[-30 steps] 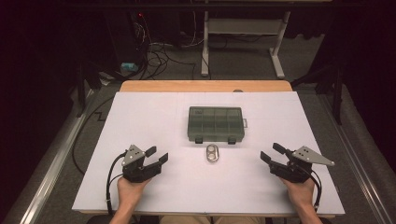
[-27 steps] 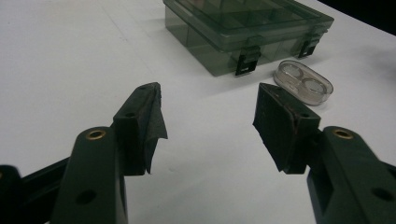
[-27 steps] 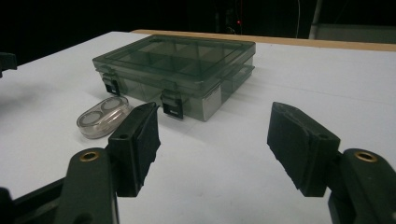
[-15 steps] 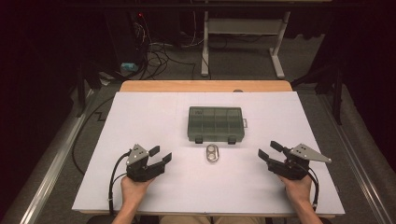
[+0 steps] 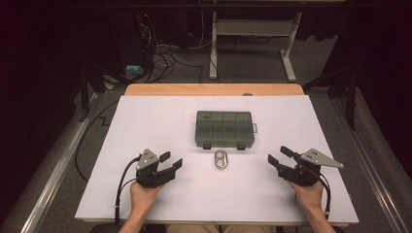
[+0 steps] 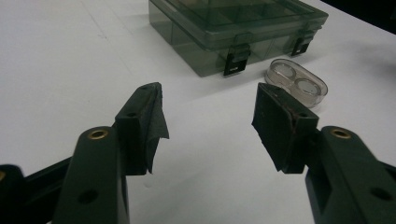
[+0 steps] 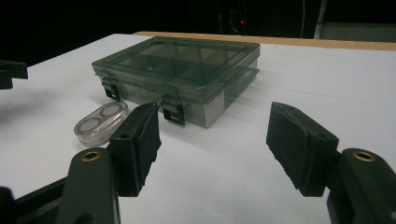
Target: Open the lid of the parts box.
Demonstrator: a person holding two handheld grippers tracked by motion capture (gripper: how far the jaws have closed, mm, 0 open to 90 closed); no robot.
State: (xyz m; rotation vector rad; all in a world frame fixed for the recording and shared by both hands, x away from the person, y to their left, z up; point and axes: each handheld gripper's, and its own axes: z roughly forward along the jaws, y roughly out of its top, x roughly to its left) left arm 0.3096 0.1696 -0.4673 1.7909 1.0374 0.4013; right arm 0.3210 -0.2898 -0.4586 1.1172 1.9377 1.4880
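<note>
1. Your left gripper (image 5: 171, 162) has just been narrowing slightly from a second ago, jaws standing spread with nothing between them.
2. The small clear case (image 6: 296, 82) is lying just beyond its right jaw, beside the compartment box (image 6: 233, 25).
3. Your right gripper (image 5: 278, 156) is waiting, jaws spread and empty; you are likely starting the approach.

Black jaws, brass screws, grey plates, black cables

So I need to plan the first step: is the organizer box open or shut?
Shut: the organizer box has its lid flat and both black latches down.
</note>
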